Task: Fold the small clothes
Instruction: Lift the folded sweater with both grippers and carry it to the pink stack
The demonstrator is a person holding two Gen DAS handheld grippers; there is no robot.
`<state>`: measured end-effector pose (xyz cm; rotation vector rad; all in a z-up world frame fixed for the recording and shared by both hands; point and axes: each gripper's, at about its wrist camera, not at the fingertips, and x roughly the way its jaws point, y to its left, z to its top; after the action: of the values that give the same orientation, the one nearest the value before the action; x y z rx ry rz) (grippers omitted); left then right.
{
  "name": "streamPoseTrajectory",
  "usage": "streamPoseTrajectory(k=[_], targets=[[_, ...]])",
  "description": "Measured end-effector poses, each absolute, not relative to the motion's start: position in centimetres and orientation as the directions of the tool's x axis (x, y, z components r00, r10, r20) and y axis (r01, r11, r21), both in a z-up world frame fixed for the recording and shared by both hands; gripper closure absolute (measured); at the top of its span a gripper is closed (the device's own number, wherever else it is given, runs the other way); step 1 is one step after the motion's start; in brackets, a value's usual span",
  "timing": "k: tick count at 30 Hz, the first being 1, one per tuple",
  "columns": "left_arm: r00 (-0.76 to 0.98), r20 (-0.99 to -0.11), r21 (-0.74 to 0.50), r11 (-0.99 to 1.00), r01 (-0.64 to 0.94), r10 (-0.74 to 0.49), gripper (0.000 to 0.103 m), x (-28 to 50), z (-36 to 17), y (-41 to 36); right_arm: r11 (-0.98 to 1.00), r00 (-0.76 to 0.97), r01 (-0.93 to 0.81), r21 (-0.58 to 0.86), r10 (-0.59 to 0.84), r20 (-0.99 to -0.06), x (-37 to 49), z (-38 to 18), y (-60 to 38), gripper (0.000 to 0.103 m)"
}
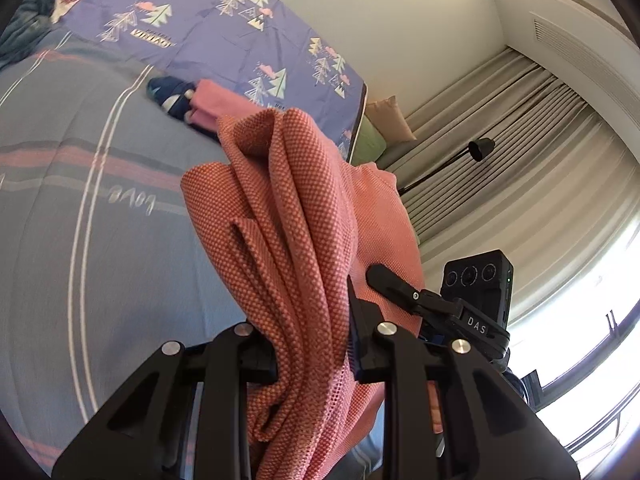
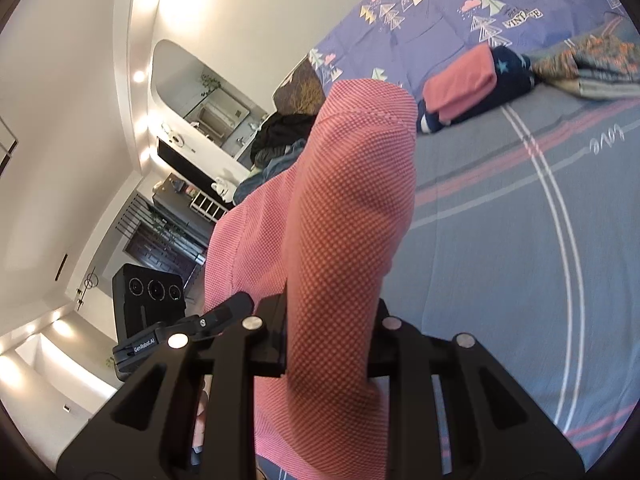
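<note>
— Holding the coral mesh garment [image 1: 296,216] up off the bed [image 1: 100,240], one edge in each set of tongs. Left tongs [image 1: 312,356] are nipped narrow on a bunched fold; right tongs [image 2: 328,344] clamp the other edge the same way.

— Why both so high?

— So the cloth hangs free and smooths out, I'd judge, before I lay it flat. The folded pink piece [image 2: 460,84] sits on the navy one [image 2: 504,88] by the purple sheet [image 1: 224,40], well apart, so that stack stays clear.
</note>
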<state>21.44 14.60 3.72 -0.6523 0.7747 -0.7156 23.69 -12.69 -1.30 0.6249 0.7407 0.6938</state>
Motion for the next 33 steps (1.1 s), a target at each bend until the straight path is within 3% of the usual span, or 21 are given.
streamPoseTrajectory(k=[8, 15, 21, 26, 29, 33], targets=[[0.513, -0.383, -0.714, 0.599, 0.363, -0.768, 0.078, 34.3, 8.1, 11.9, 0.627, 0.605, -0.323, 0.709, 0.713, -0.355, 35.4, 2.7, -15.3, 0.08], [0.544, -0.391, -0.715, 0.617, 0.328, -0.742, 0.078, 47.9, 8.5, 10.3, 0.618, 0.622, -0.239, 0.749, 0.689, -0.371, 50.4, 3.5, -17.2, 0.08], [0.548, -0.502, -0.667, 0.703, 0.247, -0.669, 0.079, 60.4, 5.6, 8.4, 0.602, 0.622, -0.158, 0.783, 0.676, -0.394, 61.3, 2.0, -18.1, 0.08], [0.573, -0.538, -0.62, 0.751, 0.227, -0.618, 0.08, 68.8, 3.9, 7.1, 0.611, 0.631, -0.077, 0.788, 0.641, -0.436, 70.6, 0.3, -19.5, 0.081], [0.553, -0.569, -0.618, 0.76, 0.201, -0.609, 0.08, 74.1, 1.4, 5.7, 0.631, 0.625, 0.023, 0.775, 0.596, -0.504, 75.6, -1.7, -20.6, 0.081], [0.539, -0.607, -0.632, 0.766, 0.117, -0.584, 0.077, 79.1, -6.3, 4.4, 0.635, 0.641, 0.121, 0.763, 0.537, -0.549, 78.6, -7.3, -21.9, 0.076]])
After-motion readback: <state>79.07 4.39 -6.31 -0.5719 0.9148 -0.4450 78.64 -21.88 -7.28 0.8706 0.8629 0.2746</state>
